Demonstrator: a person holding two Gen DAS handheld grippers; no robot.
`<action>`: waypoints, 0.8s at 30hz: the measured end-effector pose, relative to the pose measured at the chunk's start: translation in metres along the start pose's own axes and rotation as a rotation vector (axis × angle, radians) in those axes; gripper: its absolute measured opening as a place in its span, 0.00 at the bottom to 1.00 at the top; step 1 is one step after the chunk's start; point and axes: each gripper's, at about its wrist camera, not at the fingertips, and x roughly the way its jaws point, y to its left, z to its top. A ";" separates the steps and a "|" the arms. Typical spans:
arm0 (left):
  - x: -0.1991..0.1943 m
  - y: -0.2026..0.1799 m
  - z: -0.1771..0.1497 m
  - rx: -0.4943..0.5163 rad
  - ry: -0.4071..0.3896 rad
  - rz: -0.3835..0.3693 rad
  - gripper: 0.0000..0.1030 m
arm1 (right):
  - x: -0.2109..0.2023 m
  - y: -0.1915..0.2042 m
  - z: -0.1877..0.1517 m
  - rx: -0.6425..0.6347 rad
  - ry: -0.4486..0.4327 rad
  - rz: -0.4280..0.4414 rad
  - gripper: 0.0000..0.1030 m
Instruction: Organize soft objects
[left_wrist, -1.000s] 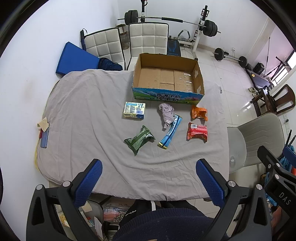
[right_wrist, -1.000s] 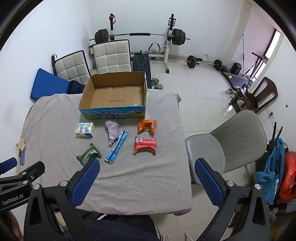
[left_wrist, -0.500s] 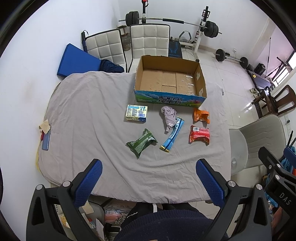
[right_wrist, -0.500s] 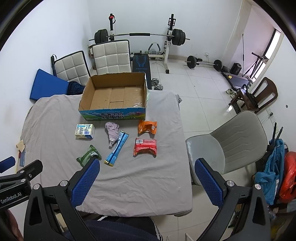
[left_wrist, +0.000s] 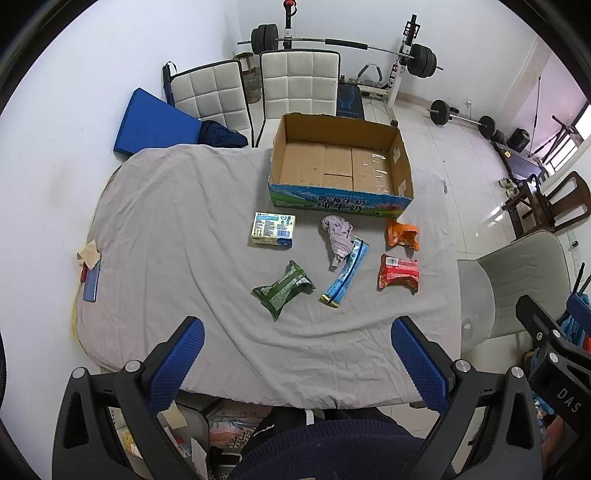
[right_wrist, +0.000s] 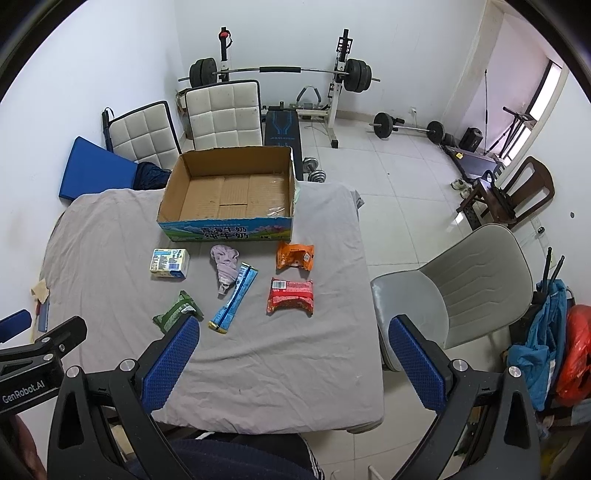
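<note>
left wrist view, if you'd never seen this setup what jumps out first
The open cardboard box at the far side of the grey-sheeted table, with nothing visible inside it. In front of it lies a loose scatter of items: a red packet, an orange packet, a green packet, a long blue packet and a crumpled pale cloth. Both grippers, left and right, hang open at the near edge.

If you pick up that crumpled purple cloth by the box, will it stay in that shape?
Probably not. The purple cloth lies bunched and wrinkled, so it likely flops and hangs down when lifted. It looks thin, so probably light. One end rests against the blue packet, which might get nudged.
</note>
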 end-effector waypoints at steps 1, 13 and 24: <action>0.000 0.000 0.001 0.001 -0.001 0.001 1.00 | 0.000 0.001 0.000 -0.002 -0.001 0.001 1.00; -0.001 0.002 0.004 -0.001 -0.006 0.000 1.00 | -0.001 0.004 0.002 -0.004 -0.005 0.004 1.00; -0.003 0.001 0.005 -0.001 -0.012 0.001 1.00 | -0.005 0.002 0.001 -0.007 -0.011 0.012 1.00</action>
